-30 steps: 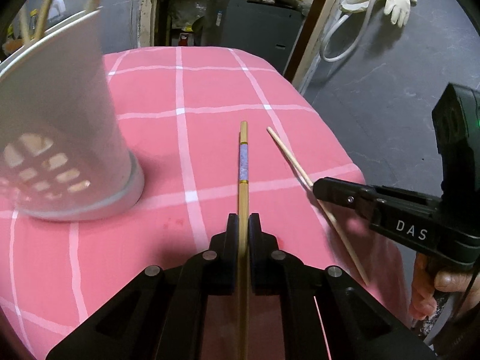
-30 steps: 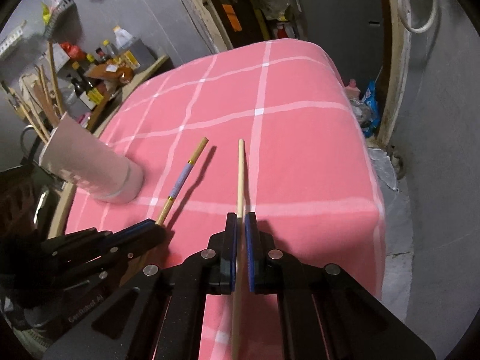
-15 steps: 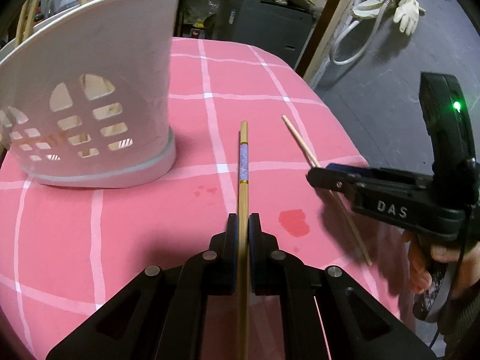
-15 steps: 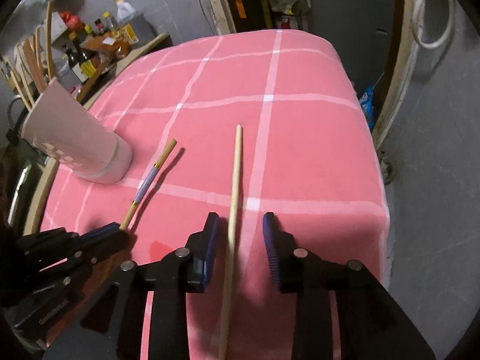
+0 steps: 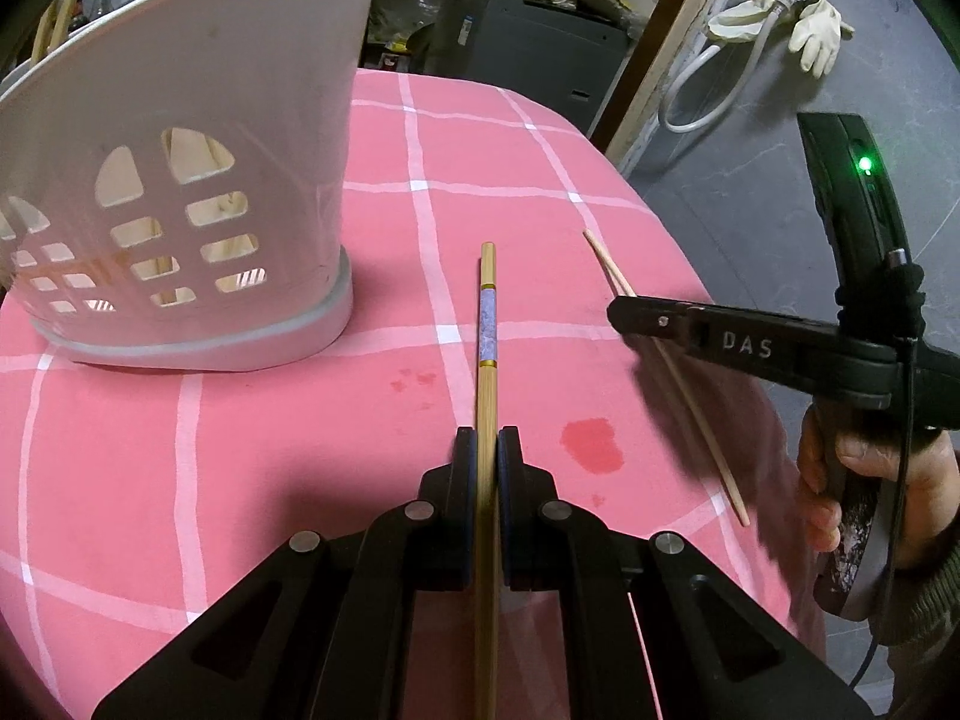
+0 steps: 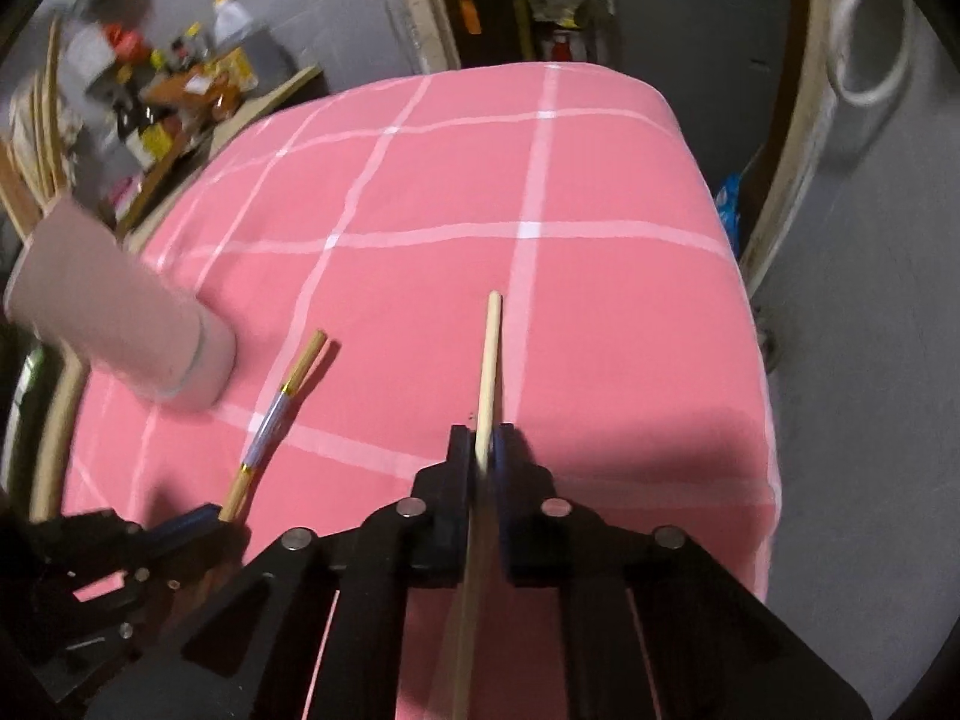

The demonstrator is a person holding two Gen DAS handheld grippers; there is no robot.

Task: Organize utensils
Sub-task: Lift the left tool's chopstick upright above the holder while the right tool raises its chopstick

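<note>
My left gripper point(image 5: 487, 438) is shut on a bamboo chopstick with a blue patterned band point(image 5: 487, 324), which points forward over the pink checked tablecloth point(image 5: 288, 450). A white perforated utensil holder point(image 5: 180, 180) with several wooden utensils in it stands to the front left. At the right, my right gripper point(image 5: 624, 315) holds a plain wooden chopstick point(image 5: 690, 396). In the right wrist view the right gripper point(image 6: 482, 435) jaws are closing on the plain chopstick point(image 6: 489, 360), pads pressed against it. The banded chopstick point(image 6: 270, 426), left gripper point(image 6: 204, 519) and holder point(image 6: 120, 318) show at the left.
A darker wet stain point(image 5: 591, 444) marks the cloth between the two chopsticks. The table's right edge drops to a grey floor point(image 6: 870, 360). Rubber gloves and a hose point(image 5: 810, 30) hang behind, bottles and clutter point(image 6: 180, 90) stand at the far left. A person's hand point(image 5: 840, 480) grips the right tool.
The right gripper's jaws stood apart around the plain chopstick half a second ago and are now shut on it. In the left wrist view the holder has come nearer to the centre.
</note>
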